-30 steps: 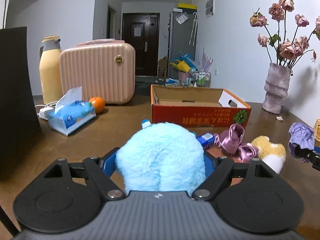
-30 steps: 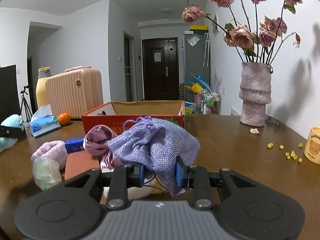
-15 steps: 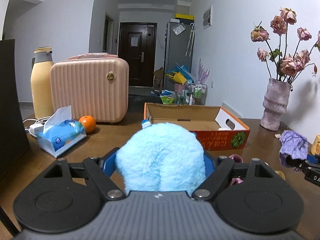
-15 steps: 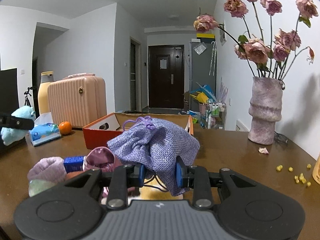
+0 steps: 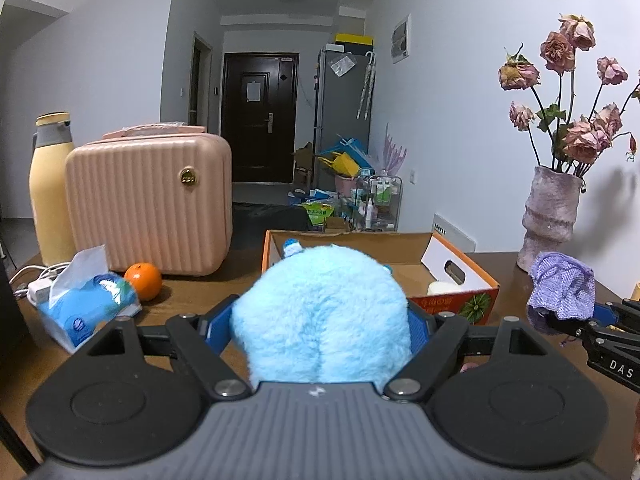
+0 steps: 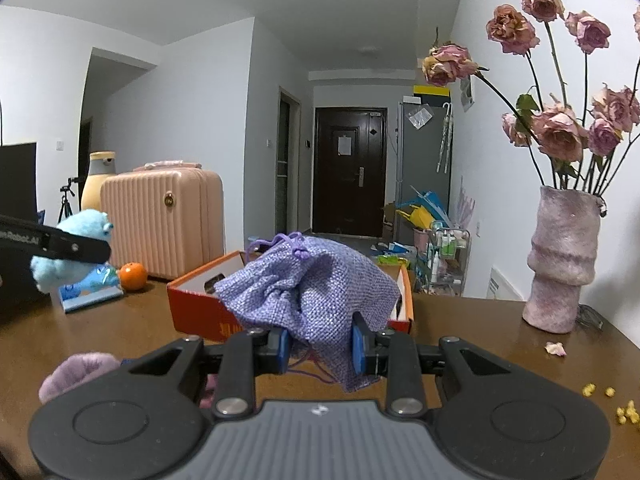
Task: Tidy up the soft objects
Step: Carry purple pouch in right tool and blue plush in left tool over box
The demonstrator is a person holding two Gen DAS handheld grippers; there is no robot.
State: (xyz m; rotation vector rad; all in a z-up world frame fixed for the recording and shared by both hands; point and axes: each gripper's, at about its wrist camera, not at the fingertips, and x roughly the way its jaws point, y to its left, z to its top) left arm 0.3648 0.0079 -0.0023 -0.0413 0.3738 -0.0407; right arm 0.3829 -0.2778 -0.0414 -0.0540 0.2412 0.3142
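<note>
My left gripper (image 5: 320,320) is shut on a fluffy light-blue plush toy (image 5: 322,312) and holds it in the air in front of the open orange cardboard box (image 5: 460,300). My right gripper (image 6: 322,344) is shut on a purple woven drawstring pouch (image 6: 316,284), also held above the table, just before the same box (image 6: 200,312). In the left wrist view the pouch (image 5: 560,288) hangs at the right; in the right wrist view the plush (image 6: 68,252) shows at the left. A pale purple soft item (image 6: 76,372) lies on the table below my right gripper.
A pink suitcase (image 5: 152,200), a yellow flask (image 5: 50,192), an orange (image 5: 142,276) and a tissue pack (image 5: 88,304) stand at the left. A vase of dried roses (image 6: 560,264) stands at the right, with yellow crumbs (image 6: 624,412) near it.
Both grippers have risen with their loads and moved toward the box. The soft items on the table have dropped out of the left wrist view.
</note>
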